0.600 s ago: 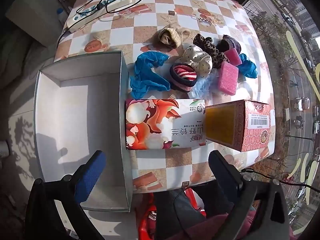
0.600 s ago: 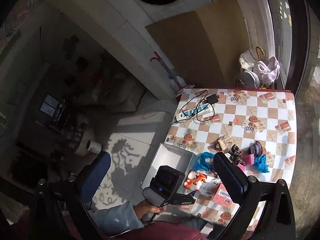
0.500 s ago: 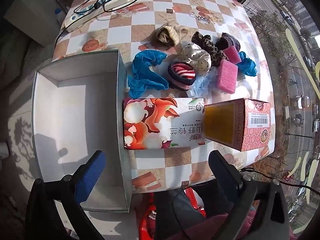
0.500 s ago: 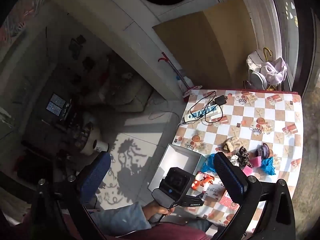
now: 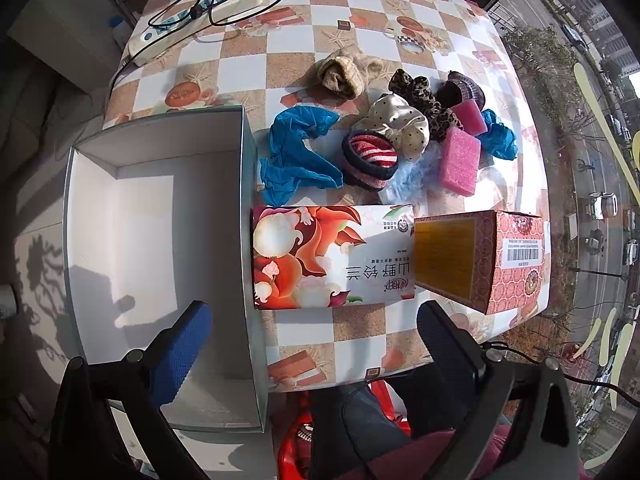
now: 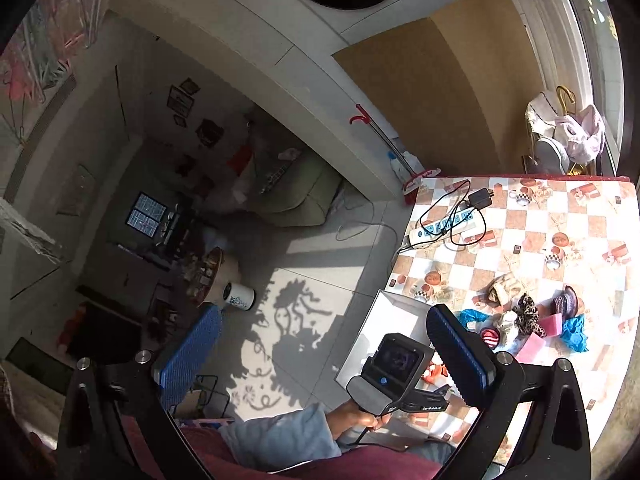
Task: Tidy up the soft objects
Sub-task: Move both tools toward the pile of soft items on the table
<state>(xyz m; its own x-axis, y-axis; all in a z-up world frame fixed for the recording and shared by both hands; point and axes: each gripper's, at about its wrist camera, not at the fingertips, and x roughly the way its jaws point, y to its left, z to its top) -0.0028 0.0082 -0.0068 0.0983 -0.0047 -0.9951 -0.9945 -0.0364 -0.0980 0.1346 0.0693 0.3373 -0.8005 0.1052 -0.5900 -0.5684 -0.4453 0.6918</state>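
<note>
A heap of soft things lies on the checkered table (image 5: 304,12): a crumpled blue cloth (image 5: 296,156), a red-striped roll (image 5: 370,156), a dotted cream pouch (image 5: 400,128), a leopard scrunchie (image 5: 420,92), a tan fuzzy sock (image 5: 340,74) and pink sponges (image 5: 460,160). A white open box (image 5: 160,240) stands at the left. My left gripper (image 5: 312,344) hangs open high above the table's near edge, holding nothing. My right gripper (image 6: 324,354) is open too, up in the air left of the table, where the same heap (image 6: 524,320) shows small.
Two printed cartons, a flowered one (image 5: 332,256) and a pink one (image 5: 480,258), lie in front of the heap. A power strip (image 5: 200,16) with cables sits at the far left corner. A person's hand (image 6: 356,418) holds the left gripper's handle. A window lies to the right.
The left wrist view has barely shifted. The right gripper has swung, so the table has slid rightward and lower in its view.
</note>
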